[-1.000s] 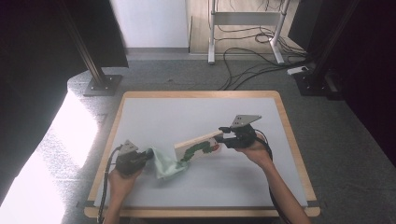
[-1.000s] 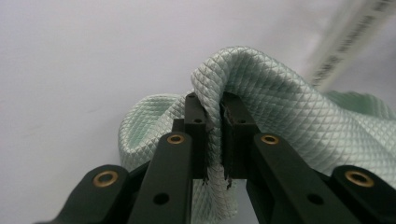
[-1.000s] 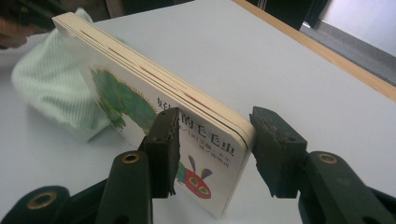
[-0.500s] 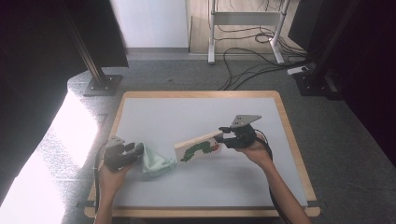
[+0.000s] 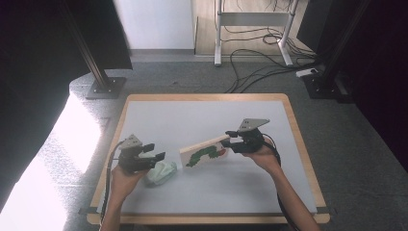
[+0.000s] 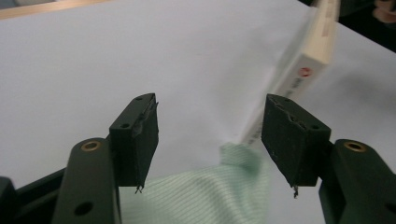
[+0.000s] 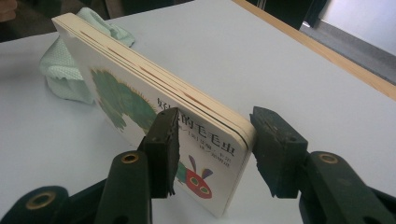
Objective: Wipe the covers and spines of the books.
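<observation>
A board book (image 5: 204, 150) with a green caterpillar on its cover hangs tilted above the white table (image 5: 192, 115). My right gripper (image 5: 234, 140) is shut on its right end. In the right gripper view the pads (image 7: 163, 135) press on the cover and back of the book (image 7: 140, 93). A crumpled pale green cloth (image 5: 161, 173) lies on the table by the book's low left end. My left gripper (image 5: 155, 152) hovers just above and left of it. Its jaws have just been opening and stand open (image 6: 210, 116), with the cloth (image 6: 205, 196) loose below them.
The table has a wooden rim (image 5: 207, 96). Beyond it on the grey floor are black cables (image 5: 260, 57), a white stand (image 5: 219, 53) and a black post base (image 5: 103, 86). Bright sunlight (image 5: 72, 139) falls on the floor at the left.
The left gripper was shut on the cloth beside the book. It has drawn back to the left, risen and opened, and the cloth now lies loose on the table. The right gripper and book kept still.
</observation>
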### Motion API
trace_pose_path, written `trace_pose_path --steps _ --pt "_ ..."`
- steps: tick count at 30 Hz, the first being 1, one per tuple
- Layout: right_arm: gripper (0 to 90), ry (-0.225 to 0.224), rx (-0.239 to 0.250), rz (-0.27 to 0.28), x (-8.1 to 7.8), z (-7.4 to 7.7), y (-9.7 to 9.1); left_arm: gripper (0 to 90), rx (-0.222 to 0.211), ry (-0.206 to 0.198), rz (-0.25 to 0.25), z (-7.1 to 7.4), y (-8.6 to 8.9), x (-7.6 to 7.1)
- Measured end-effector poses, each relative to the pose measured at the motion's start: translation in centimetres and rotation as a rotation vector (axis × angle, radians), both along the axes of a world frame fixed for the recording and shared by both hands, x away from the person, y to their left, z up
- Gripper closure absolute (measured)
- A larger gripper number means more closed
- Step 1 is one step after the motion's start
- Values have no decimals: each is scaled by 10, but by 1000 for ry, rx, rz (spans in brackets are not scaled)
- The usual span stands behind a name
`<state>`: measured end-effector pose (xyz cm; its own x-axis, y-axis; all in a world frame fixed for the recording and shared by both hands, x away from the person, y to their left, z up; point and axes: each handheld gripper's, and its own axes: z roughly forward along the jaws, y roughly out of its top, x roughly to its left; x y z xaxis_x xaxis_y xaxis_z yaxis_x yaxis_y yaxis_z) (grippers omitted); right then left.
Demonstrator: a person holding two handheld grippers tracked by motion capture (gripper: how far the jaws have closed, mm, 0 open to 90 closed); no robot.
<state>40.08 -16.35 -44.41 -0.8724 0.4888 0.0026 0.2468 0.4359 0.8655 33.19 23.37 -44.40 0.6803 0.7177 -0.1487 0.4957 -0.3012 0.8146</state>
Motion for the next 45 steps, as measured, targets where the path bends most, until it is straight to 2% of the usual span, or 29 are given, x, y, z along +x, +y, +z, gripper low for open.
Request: trace_pose_path --steps 2,5,7,13,16,17,19,23,30,34,41,45 --pt "513 1 0 1 0 0 0 362 -10 6 -47 0 -11 -1" --pt "513 0 1 0 0 0 0 367 -14 9 -71 -1 -16 -1" --pt "513 0 1 -1 0 0 0 381 -20 12 -106 -1 -25 0" --pt "513 3 4 -2 0 0 0 440 -9 12 -144 0 -43 7" --pt "513 4 4 -1 -1 0 -1 497 -1 16 -154 -1 -49 10" --pt "514 5 5 0 -1 0 -1 526 -19 17 -167 -1 -51 13" --pt "515 6 6 -1 -1 0 -1 585 -23 29 -186 -1 -53 14" --pt "516 9 10 -2 -2 -1 -2 659 -15 23 -193 -1 -56 11" --pt "506 12 8 0 -7 -1 -4 656 2 15 -205 1 -60 4" --pt "477 16 -16 3 -13 -4 -6 638 11 6 -209 1 -64 -4" --pt "464 25 -18 6 -22 -9 -12 592 3 7 -225 -3 -71 -14" --pt "464 28 -17 8 -31 -12 -16 573 13 4 -237 -7 -76 -19"
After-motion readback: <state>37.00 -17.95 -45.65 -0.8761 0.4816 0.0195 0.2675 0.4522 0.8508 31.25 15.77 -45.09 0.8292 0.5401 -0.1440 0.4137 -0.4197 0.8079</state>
